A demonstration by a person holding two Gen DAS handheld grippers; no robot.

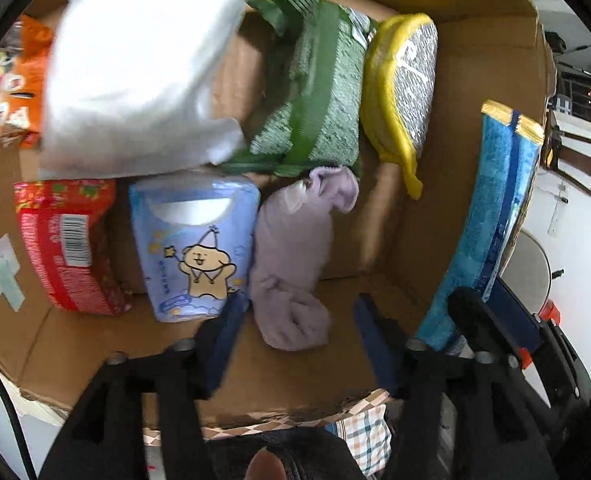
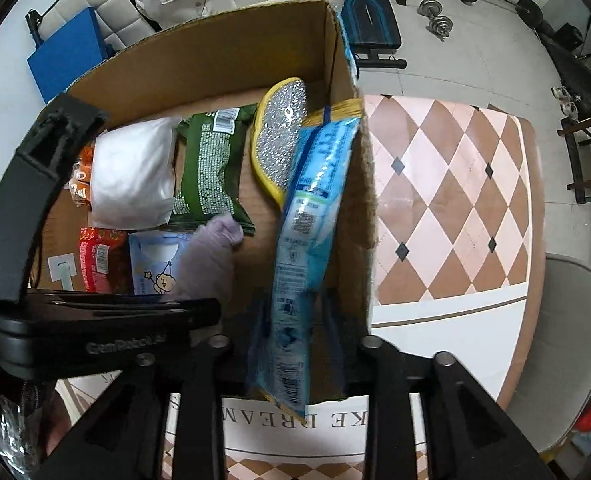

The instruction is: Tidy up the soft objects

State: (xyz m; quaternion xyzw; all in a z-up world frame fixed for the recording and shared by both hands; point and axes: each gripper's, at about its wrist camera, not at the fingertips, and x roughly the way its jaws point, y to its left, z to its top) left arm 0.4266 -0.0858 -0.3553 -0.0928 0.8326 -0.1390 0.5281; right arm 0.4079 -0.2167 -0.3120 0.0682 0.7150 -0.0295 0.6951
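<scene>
I'm packing the cardboard box point(image 2: 223, 52). My left gripper point(image 1: 295, 320) hangs with its jaws apart, the lilac sock point(image 1: 291, 256) lying loose just ahead. My right gripper point(image 2: 295, 316) straddles the blue packet point(image 2: 307, 216); I cannot tell if it pinches. Next, I judge: drop it inside.

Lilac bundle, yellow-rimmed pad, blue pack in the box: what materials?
Lilac bundle: looks like soft fleecy fabric, matte, rumpled folds. Yellow-rimmed pad: glittery silver face, probably metallic scrubber mesh, with a yellow cloth-like border. Blue pack: glossy plastic film with printed text and barcode; contents look like blue terry cloth.
</scene>
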